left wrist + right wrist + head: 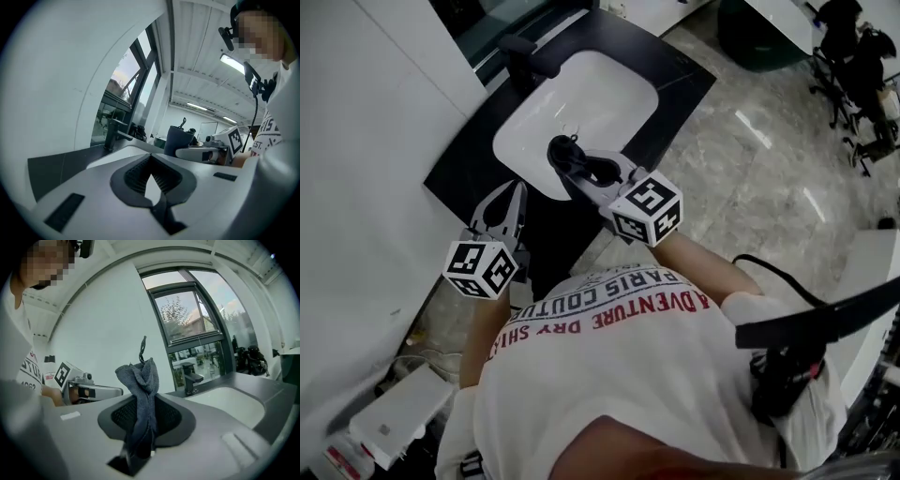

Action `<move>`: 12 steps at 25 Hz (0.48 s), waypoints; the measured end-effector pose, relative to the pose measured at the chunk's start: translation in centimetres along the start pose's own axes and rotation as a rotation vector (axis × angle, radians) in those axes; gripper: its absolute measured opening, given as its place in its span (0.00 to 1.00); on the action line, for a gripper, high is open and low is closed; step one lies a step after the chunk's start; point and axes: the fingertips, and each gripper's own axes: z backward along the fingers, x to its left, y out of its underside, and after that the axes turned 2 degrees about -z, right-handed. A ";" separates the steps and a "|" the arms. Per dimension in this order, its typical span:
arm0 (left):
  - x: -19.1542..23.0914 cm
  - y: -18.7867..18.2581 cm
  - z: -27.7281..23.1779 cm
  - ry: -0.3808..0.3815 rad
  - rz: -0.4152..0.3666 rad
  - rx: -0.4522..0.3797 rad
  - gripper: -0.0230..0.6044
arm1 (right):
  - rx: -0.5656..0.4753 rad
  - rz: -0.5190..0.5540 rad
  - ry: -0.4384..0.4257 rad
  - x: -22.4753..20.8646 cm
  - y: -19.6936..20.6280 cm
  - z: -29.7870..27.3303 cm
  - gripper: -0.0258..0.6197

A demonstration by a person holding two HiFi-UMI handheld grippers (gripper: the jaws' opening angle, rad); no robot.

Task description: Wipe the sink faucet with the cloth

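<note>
"Grey towelling, is it? Take me across from the left."

"Left gripper (508, 202) first. It hangs over the front edge of the counter (675, 84), just left of the sink (600, 94). Its jaws are together on nothing, and its own view shows the pads meeting with only a sliver of light between them."

"And the faucet?"

"The faucet (520, 54) is black and stands at the back edge of the counter, behind the sink's far left corner. Nothing touches it, so I'd say the wiping hasn't begun."

"Where's the cloth?"

"The cloth (140, 394) is bunched in the right gripper (140, 427), which is clamped on its lower part. The loose end sticks up past the jaw tips in a crumpled tuft. From the head view it sits over the sink's front rim, well apart from the faucet."

"How will it handle?"

"Light and limp, I'd judge. It folds over itself and keeps no shape. It's soft enough to wrap round the spout and unlikely to scratch it. The weak point is that floppy tuft, which may give way instead of rubbing."

"So where would you hold it?"

"Low on the bunch, as it is now, with a fair wad standing proud of the jaws. Too much loose cloth and it only flaps. Too little and the hard jaw tips could knock the faucet."
</note>
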 end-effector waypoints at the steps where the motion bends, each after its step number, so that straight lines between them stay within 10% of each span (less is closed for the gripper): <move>1: -2.6 1.0 -0.2 -0.037 0.004 -0.021 0.04 | 0.003 0.010 -0.042 -0.5 0.8 2.4 0.16; 12: -29.4 4.2 4.6 -0.273 0.043 -0.118 0.04 | 0.121 0.075 -0.356 2.5 4.3 27.5 0.16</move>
